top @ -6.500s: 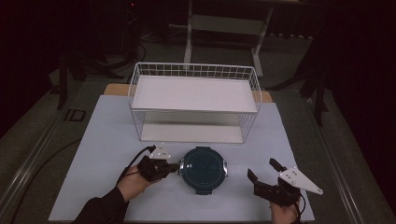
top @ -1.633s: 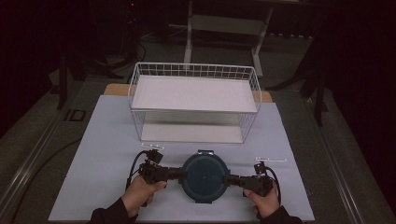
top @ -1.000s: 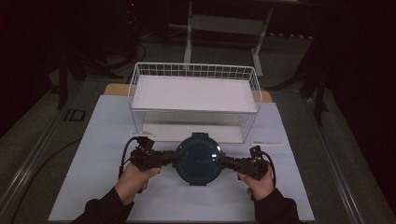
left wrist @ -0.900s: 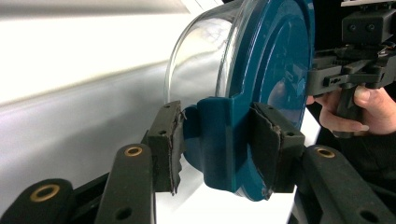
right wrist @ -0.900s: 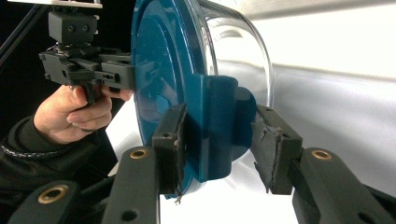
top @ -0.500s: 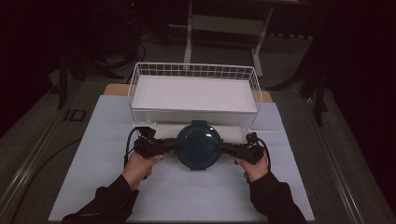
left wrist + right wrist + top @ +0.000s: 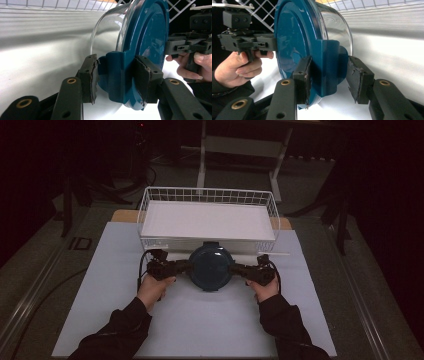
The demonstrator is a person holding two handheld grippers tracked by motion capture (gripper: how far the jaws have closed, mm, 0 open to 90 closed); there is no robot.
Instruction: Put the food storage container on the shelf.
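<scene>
Both forearms reaching in from the near edge, left gripper (image 7: 176,267) pointing right, right gripper (image 7: 243,268) pointing left, jaws facing each other, each pair part closed and clamped, hands level

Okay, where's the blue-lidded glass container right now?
In the high view the lidded glass container sits mid-table, held between the left gripper and right gripper, right against the front of the white wire basket.

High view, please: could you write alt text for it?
Two hand-held grippers, left gripper and right gripper, grip a round blue-lidded container from opposite sides, just before a white wire basket on a pale table.
</scene>
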